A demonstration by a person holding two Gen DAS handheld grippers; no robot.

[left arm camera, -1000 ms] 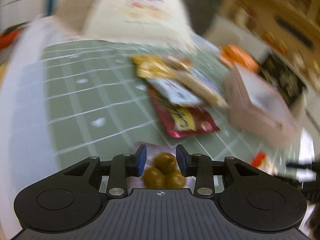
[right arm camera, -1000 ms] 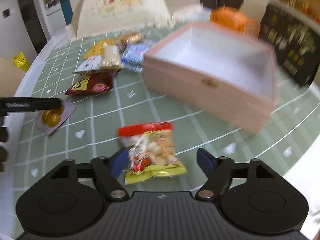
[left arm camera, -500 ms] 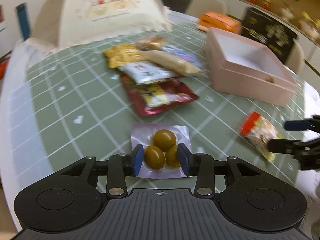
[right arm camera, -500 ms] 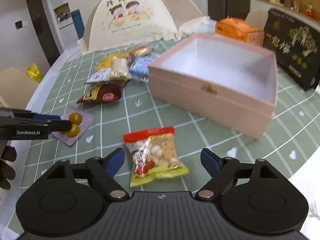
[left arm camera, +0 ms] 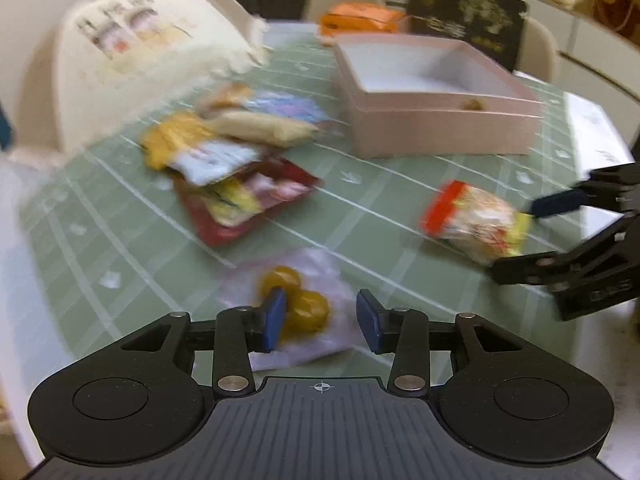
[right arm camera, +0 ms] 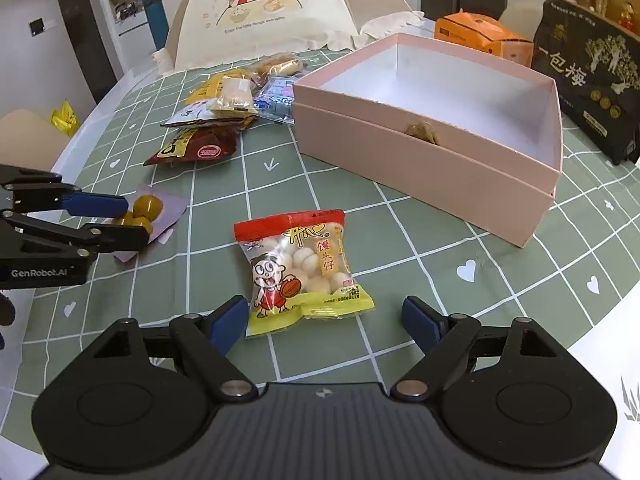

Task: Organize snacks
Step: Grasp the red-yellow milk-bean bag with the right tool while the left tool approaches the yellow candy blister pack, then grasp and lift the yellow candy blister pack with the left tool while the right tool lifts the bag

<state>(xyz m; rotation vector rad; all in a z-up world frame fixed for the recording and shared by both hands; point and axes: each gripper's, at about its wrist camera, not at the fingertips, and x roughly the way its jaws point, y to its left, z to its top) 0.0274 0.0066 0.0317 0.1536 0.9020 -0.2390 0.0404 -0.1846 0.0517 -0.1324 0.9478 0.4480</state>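
Green checked tablecloth carries everything. Right gripper (right arm camera: 322, 320), jaws wide and opening, straddles the near end of the bun-snack bag (right arm camera: 301, 272), long axis running away (pink box (right arm camera: 432, 168) far right). Left gripper (left arm camera: 320, 320), jaws opening, stands over the plum packet (left arm camera: 296, 304).

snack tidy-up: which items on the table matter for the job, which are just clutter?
Job:
- open pink cardboard box
- red-and-yellow bag of white puff balls
- clear packet of yellow-brown round candies
- pile of mixed snack packets

Clutter:
- cream fabric food cover with cartoon print
- orange carton
- black printed bag
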